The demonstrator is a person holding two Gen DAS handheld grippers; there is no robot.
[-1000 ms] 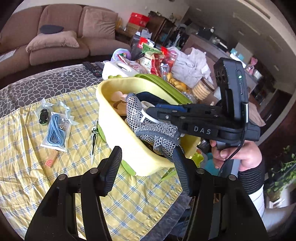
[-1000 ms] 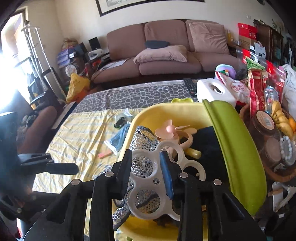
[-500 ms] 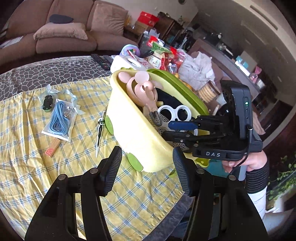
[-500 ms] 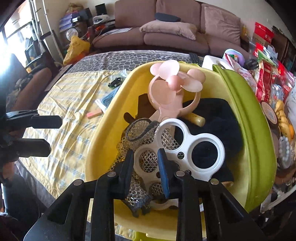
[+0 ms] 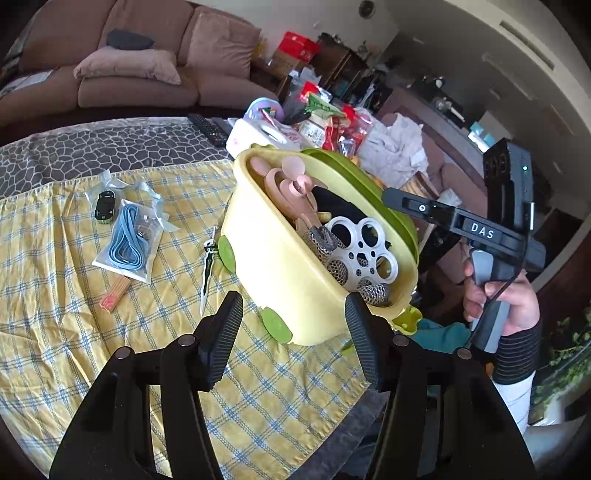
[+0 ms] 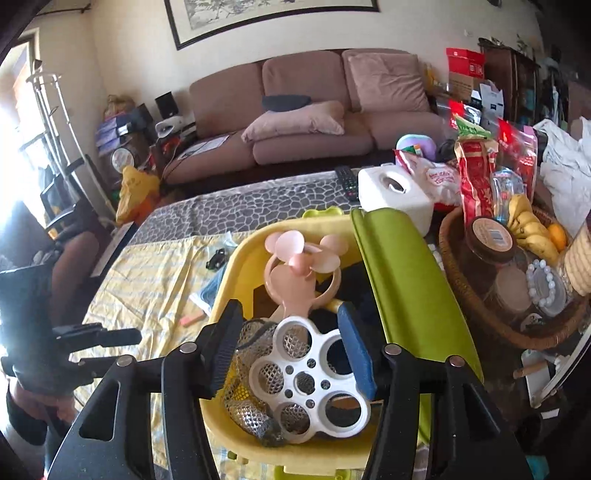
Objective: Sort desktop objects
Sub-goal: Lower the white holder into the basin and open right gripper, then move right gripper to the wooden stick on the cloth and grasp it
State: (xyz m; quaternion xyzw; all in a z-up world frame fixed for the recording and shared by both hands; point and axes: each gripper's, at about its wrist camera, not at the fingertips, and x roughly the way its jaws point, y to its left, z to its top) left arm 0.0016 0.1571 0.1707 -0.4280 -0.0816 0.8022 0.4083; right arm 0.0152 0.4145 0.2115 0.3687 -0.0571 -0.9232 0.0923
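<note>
In the glossy yellow bin (image 6: 236, 266), white holed plastic disc (image 6: 310, 376) on wire mesh (image 6: 245, 410); both grippers spread, w/ nothing held.

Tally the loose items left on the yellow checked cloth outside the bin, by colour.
Blue: 1, cable in a clear bag
Black: 1, toy car in a clear bag
Pink: 1, small stick
Green and white: 1, toy dagger
Total: 4

Setting: a home living room. Brown sofa (image 6: 314, 122) with cushions across upper centre, framed picture (image 6: 269, 16) on the wall at top, table under a yellow checked tablecloth (image 5: 74, 295) lower left, wicker basket (image 6: 480, 314) with bananas (image 6: 532, 232) at right.
</note>
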